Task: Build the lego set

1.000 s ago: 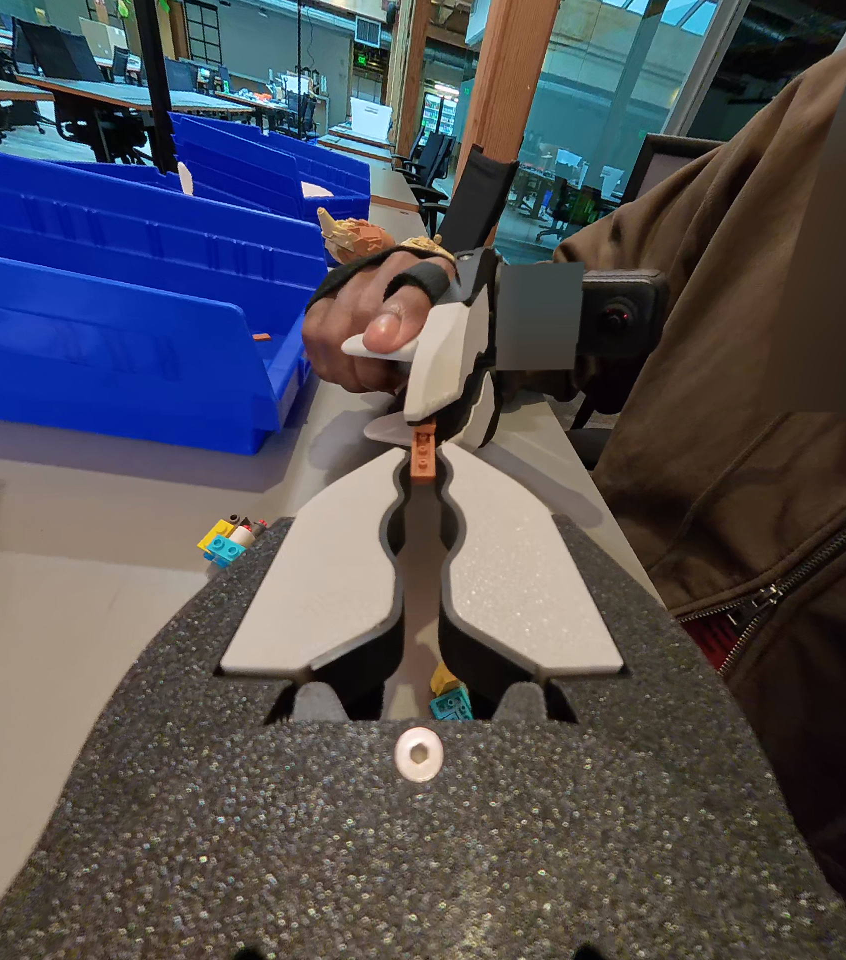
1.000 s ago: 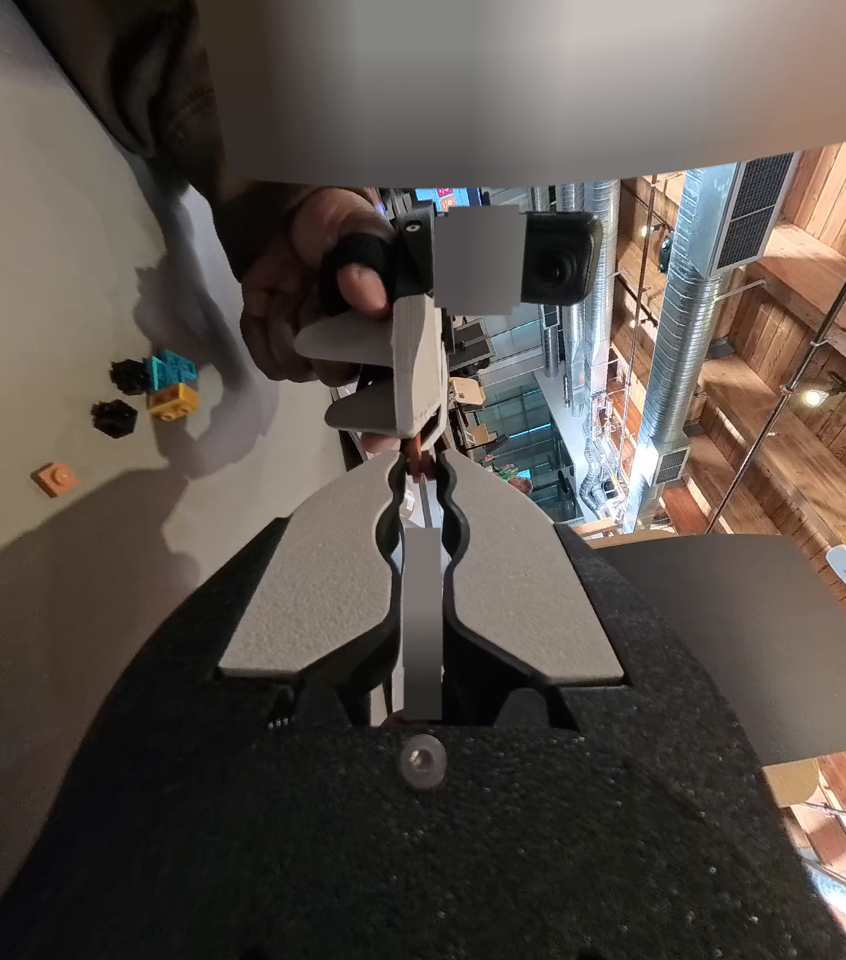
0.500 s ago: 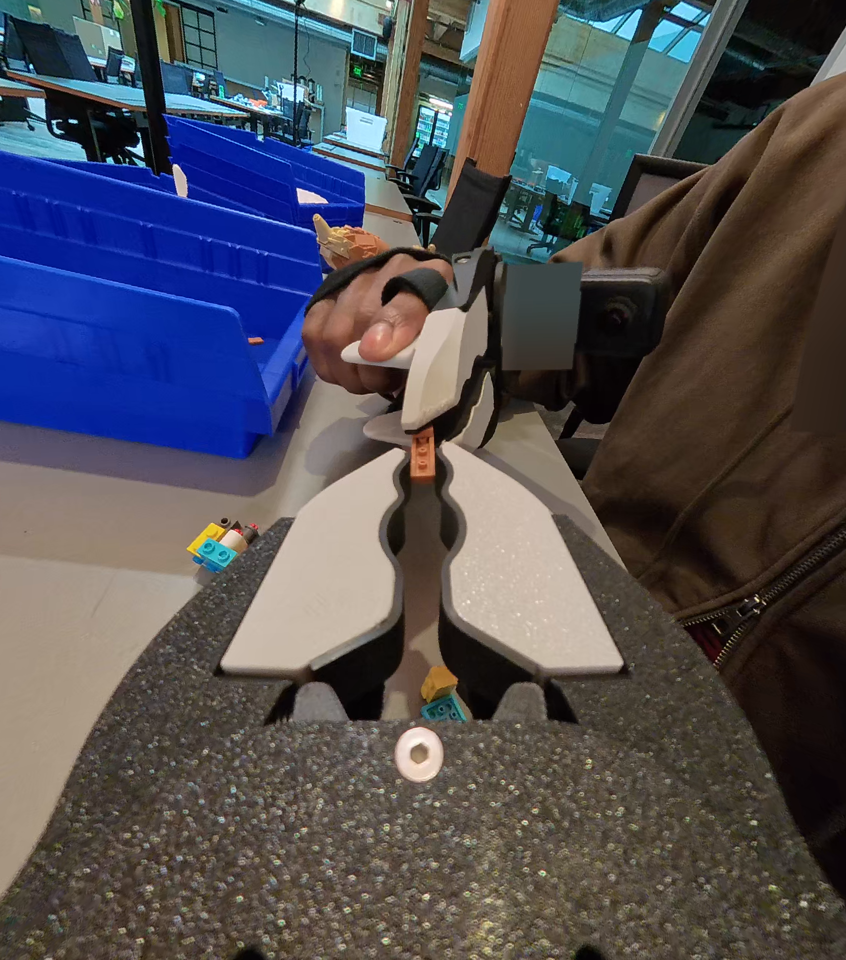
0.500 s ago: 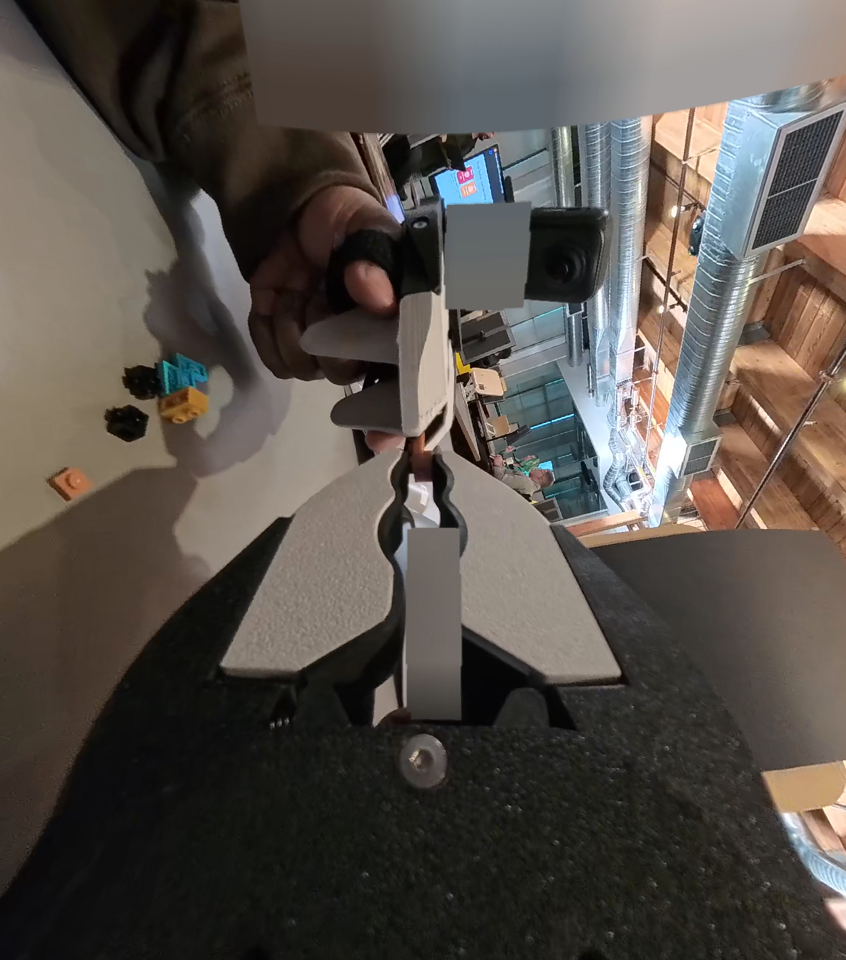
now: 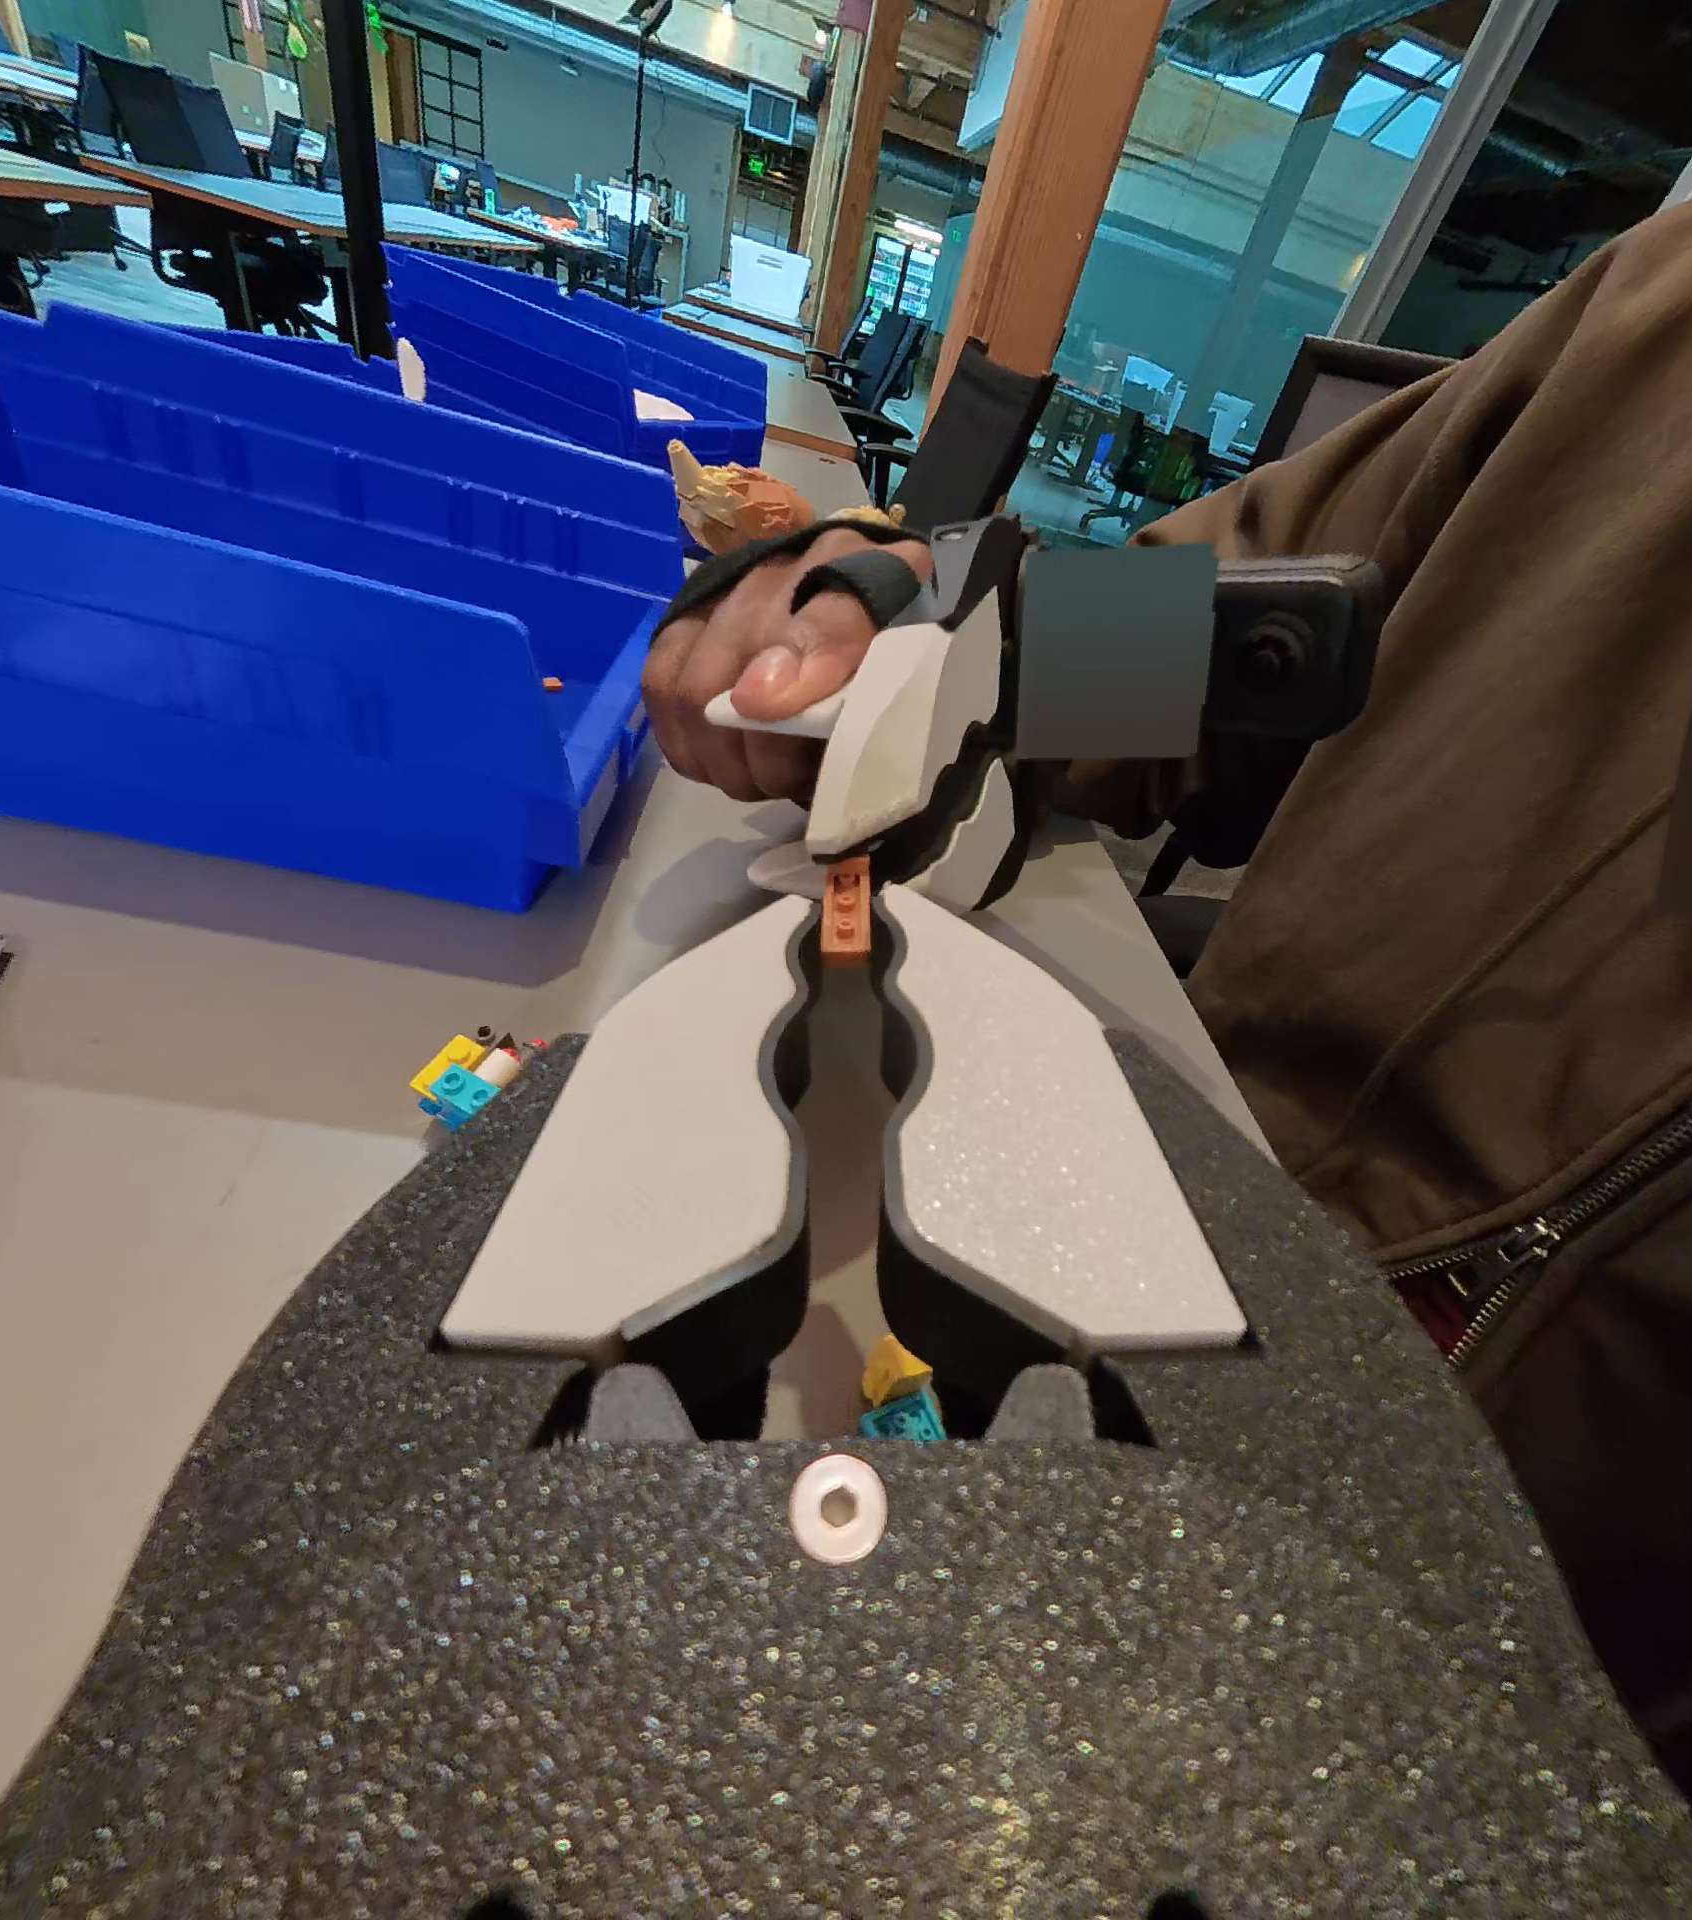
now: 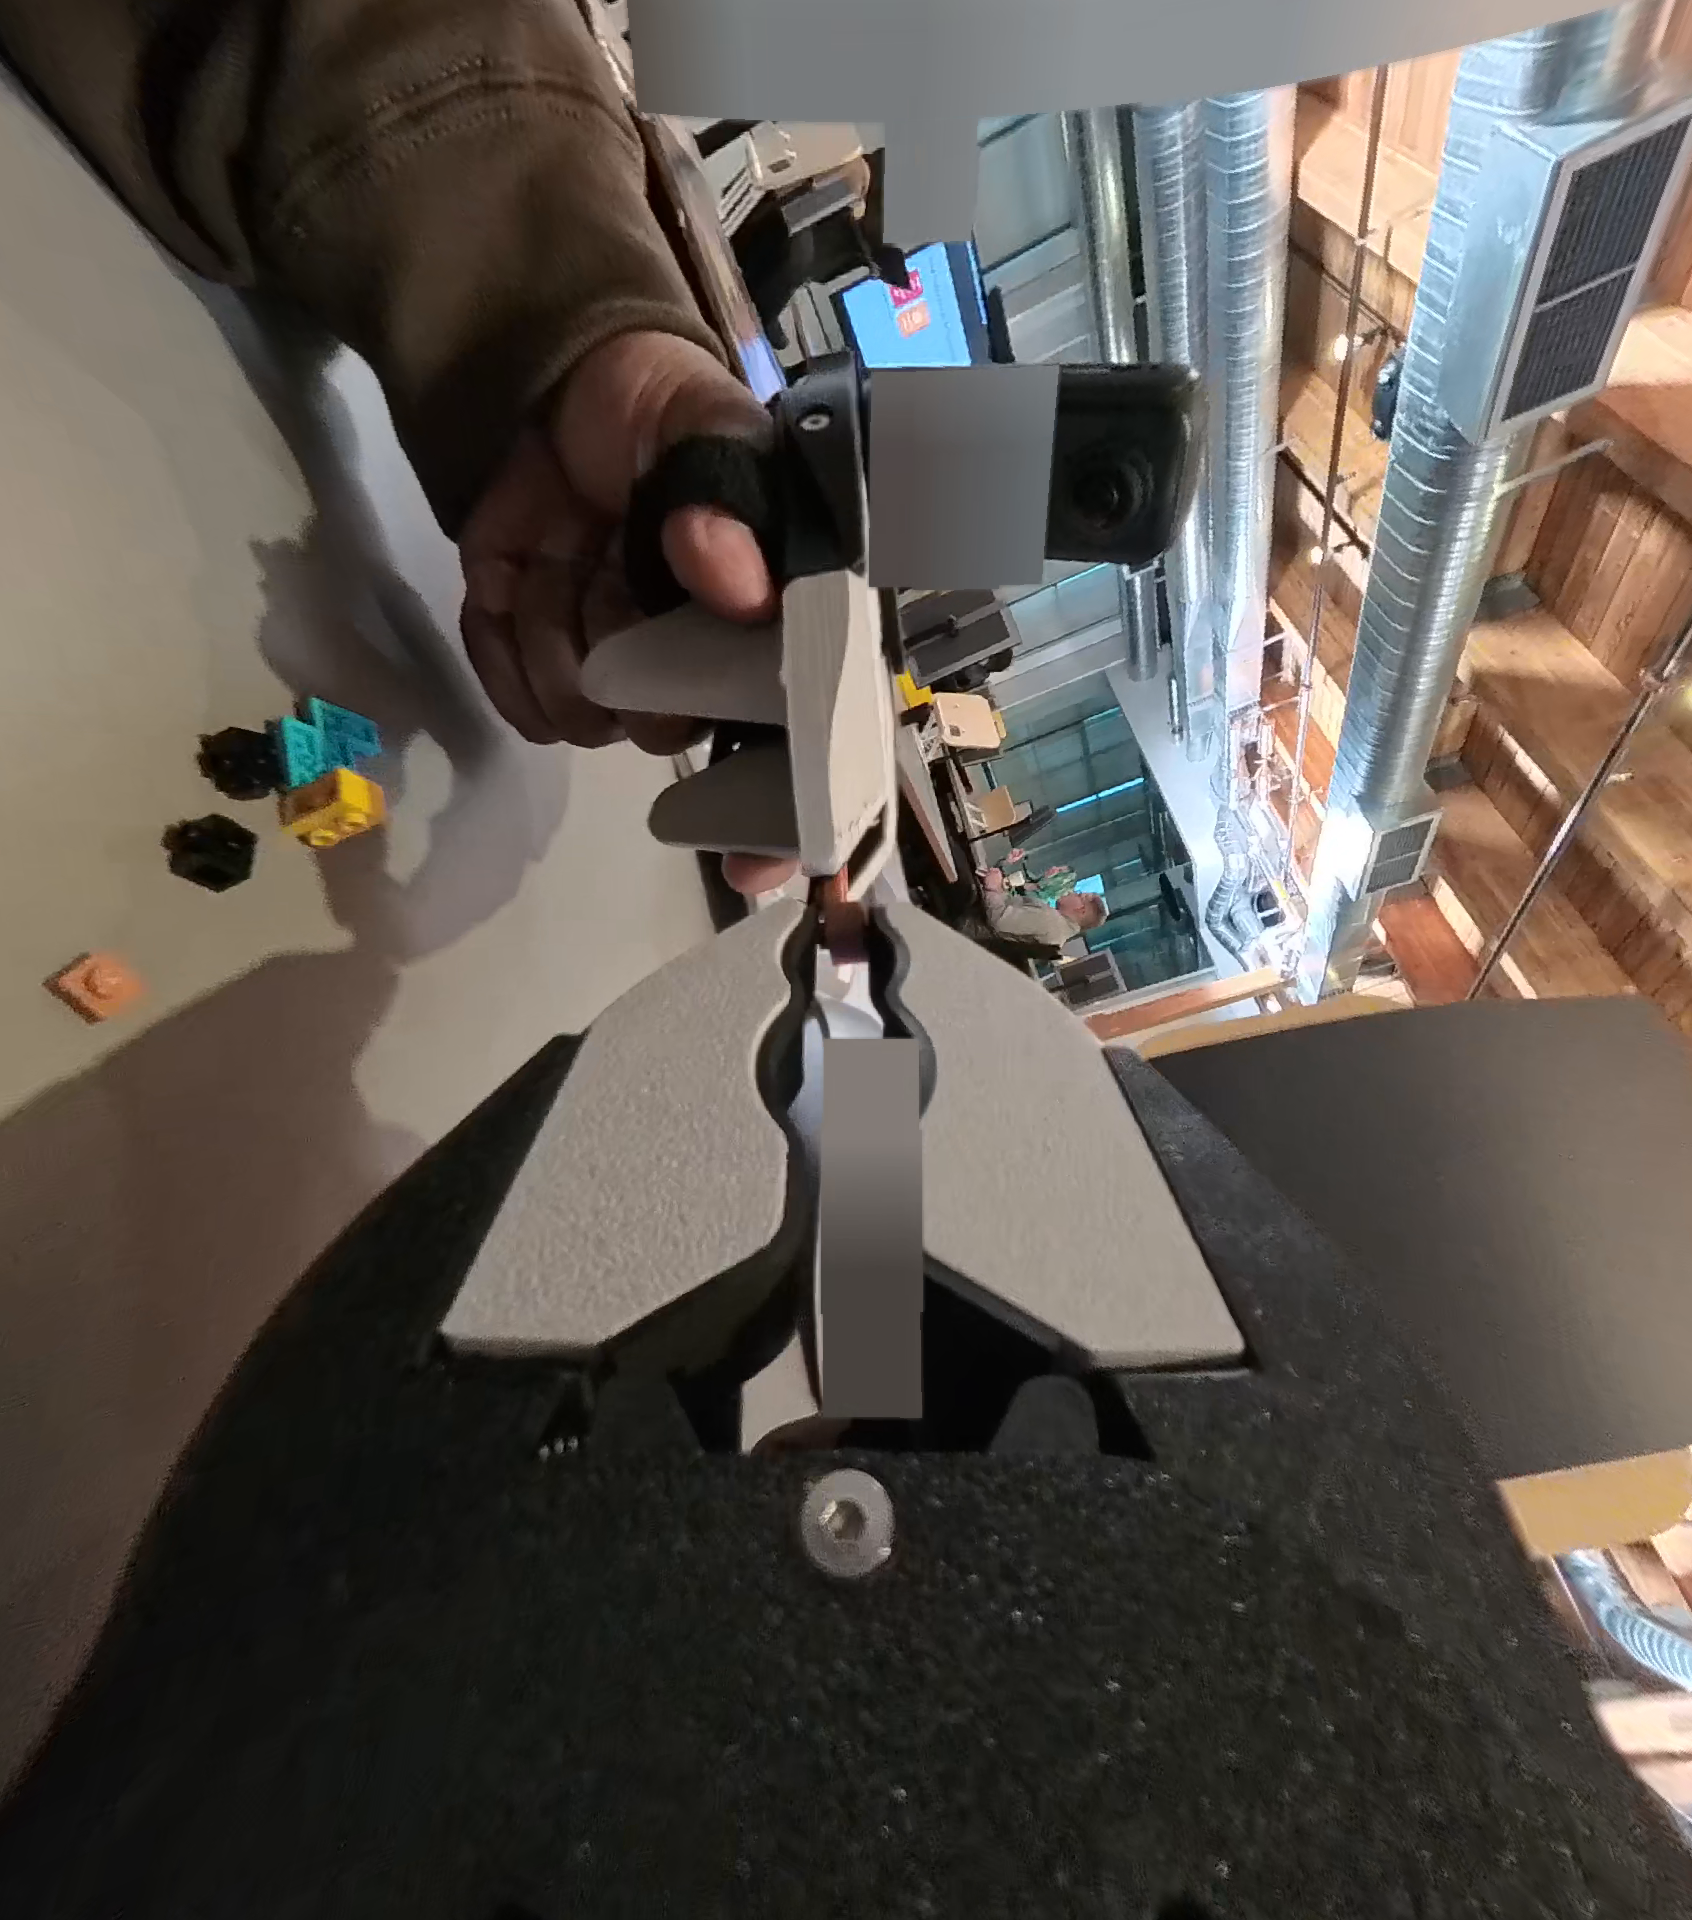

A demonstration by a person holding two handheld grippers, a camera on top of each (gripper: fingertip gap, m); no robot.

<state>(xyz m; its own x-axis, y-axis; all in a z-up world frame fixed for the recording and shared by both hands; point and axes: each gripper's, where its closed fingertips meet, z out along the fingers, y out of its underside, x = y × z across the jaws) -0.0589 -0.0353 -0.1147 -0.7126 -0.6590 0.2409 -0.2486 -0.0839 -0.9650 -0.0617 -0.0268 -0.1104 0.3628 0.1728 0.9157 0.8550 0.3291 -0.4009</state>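
My left gripper is shut on a small orange-brown lego plate, held in the air above the grey table. My right gripper faces it tip to tip, and its fingers pinch the plate's far end. In the right wrist view my right gripper is shut on the same brown piece, and the left gripper's tip meets it from above. Whether a second piece sits between them is hidden.
Loose bricks lie on the table: a yellow and teal cluster, teal, yellow and black bricks, an orange plate. Blue bins stand at the back left. The person's brown jacket fills the right. The grippers are tip to tip, or close to it.
Both grippers stay shut and tip to tip on the plate. The pair has shifted only slightly, and the right wrist view has tilted a little.
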